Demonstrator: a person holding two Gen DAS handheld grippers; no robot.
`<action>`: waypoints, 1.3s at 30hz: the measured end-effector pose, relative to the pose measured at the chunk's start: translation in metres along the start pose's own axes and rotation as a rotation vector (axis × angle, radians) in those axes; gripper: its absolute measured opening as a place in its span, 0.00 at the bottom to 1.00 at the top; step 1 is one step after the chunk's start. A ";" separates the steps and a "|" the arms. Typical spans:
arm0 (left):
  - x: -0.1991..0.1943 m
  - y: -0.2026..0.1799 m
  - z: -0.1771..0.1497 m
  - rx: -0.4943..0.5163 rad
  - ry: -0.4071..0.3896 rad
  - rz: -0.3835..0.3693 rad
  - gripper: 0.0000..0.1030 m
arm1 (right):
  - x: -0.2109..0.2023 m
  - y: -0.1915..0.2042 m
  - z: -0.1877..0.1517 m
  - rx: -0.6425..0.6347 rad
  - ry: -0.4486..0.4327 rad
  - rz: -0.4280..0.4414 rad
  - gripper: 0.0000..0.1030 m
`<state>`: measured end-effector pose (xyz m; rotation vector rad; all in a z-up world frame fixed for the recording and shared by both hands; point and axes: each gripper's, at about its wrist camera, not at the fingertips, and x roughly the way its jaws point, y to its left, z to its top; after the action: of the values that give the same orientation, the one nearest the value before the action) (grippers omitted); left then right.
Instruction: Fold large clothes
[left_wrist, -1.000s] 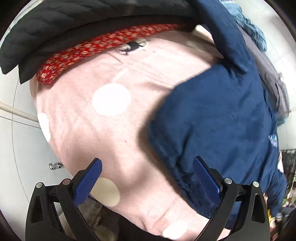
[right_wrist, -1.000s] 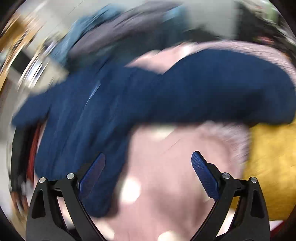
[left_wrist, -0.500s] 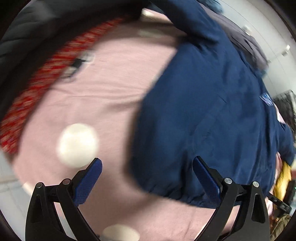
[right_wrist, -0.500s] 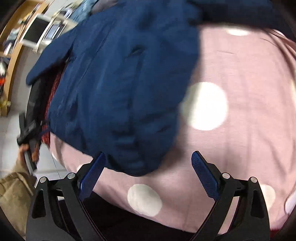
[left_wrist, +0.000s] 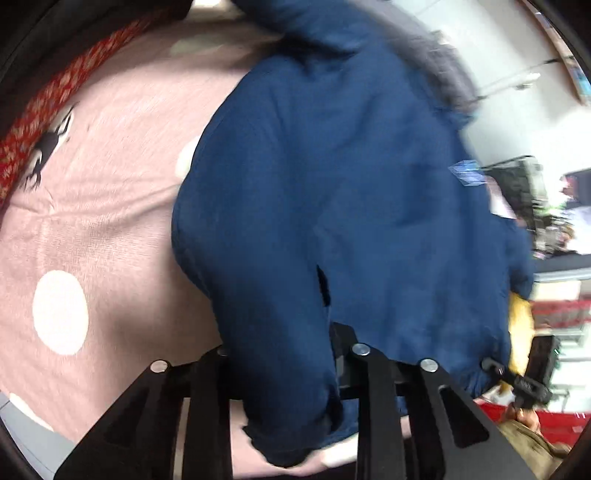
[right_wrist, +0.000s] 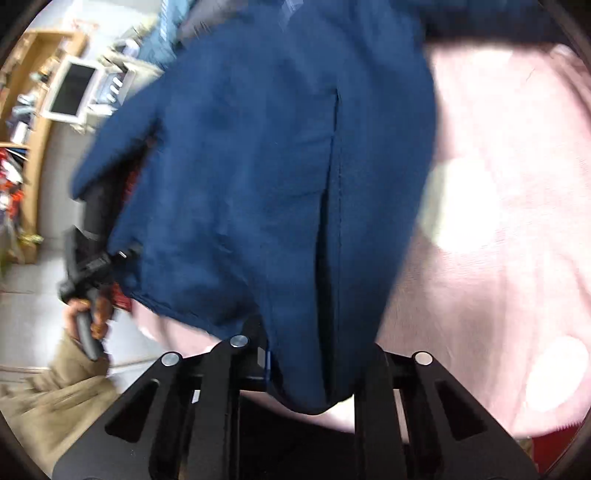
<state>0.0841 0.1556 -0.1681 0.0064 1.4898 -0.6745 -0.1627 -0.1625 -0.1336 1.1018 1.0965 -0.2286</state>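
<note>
Claws just snapped closed: my left claw (left_wrist: 291, 369) and right claw (right_wrist: 310, 369) each pinch the dark navy fabric jacket's (left_wrist: 351, 192) hem over pink white-dotted cloth (left_wrist: 103, 206).

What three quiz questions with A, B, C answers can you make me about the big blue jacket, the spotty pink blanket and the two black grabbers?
1. Where does the dark blue fabric jacket lie?
A. On the pink blanket with white dots
B. On a wooden floor
C. In a basket

2. What colour is the patterned cloth at the blanket's far edge in the left wrist view?
A. Green
B. Red
C. Purple

3. What are the left gripper and right gripper doing?
A. Both wide open above the jacket
B. One open, one shut
C. Both shut on the jacket's hem

Answers: 1 A, pink dotted blanket shows all around the jacket. 2 B, a red flowery strip runs along the blanket's edge. 3 C, blue cloth bunches between each gripper's closed jaws, which have just been closing.
</note>
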 end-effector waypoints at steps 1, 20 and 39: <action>-0.014 -0.009 -0.004 0.011 -0.006 -0.020 0.22 | -0.018 0.002 0.000 0.000 -0.015 0.017 0.17; 0.013 0.081 -0.107 -0.275 0.159 0.106 0.56 | -0.017 -0.046 -0.043 0.045 0.220 -0.396 0.63; 0.085 -0.046 -0.065 0.226 0.230 0.440 0.94 | 0.112 0.019 -0.020 -0.525 0.380 -0.795 0.95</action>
<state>0.0002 0.1094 -0.2349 0.5855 1.5540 -0.4891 -0.1076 -0.0985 -0.2126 0.1974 1.7830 -0.3329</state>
